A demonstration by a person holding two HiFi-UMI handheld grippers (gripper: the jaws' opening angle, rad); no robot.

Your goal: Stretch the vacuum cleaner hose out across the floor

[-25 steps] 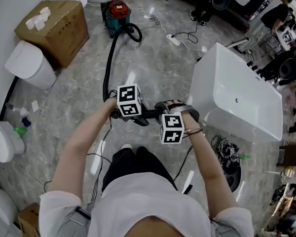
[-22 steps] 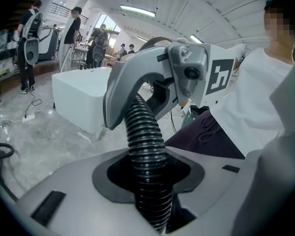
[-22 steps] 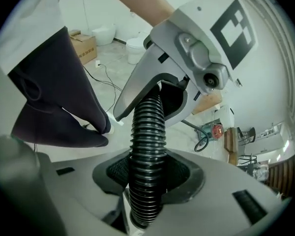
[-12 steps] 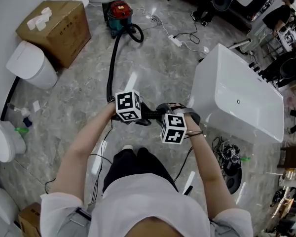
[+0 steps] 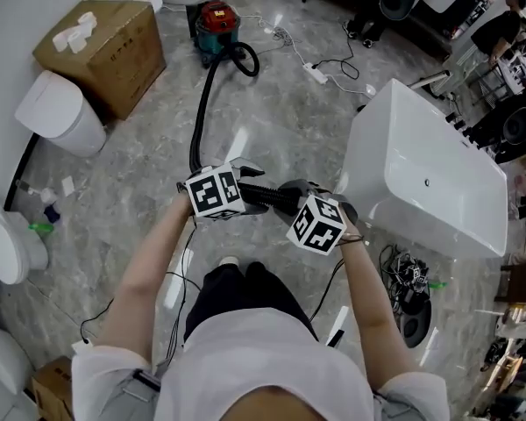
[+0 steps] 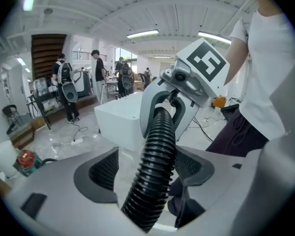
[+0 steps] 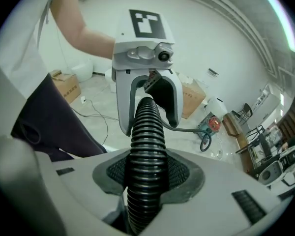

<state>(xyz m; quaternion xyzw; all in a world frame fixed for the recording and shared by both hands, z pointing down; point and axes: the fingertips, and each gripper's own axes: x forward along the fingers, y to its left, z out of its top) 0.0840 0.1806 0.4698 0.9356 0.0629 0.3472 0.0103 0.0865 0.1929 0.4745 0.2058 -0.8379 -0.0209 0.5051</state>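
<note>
Grey marble floor (image 5: pixel 289 125), white bathtub (image 5: pixel 425 160) — cardboard box (image 5: pixel 105 46)

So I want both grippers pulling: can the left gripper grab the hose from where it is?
Probably yes. The hose already runs between the jaws of the left gripper, which have just been opening and now stand apart around it. Nothing else lies between them.

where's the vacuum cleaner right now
In the head view the vacuum cleaner sits on the floor near the top edge, left of centre, just right of the cardboard box; its black hose runs down toward the person.
</note>
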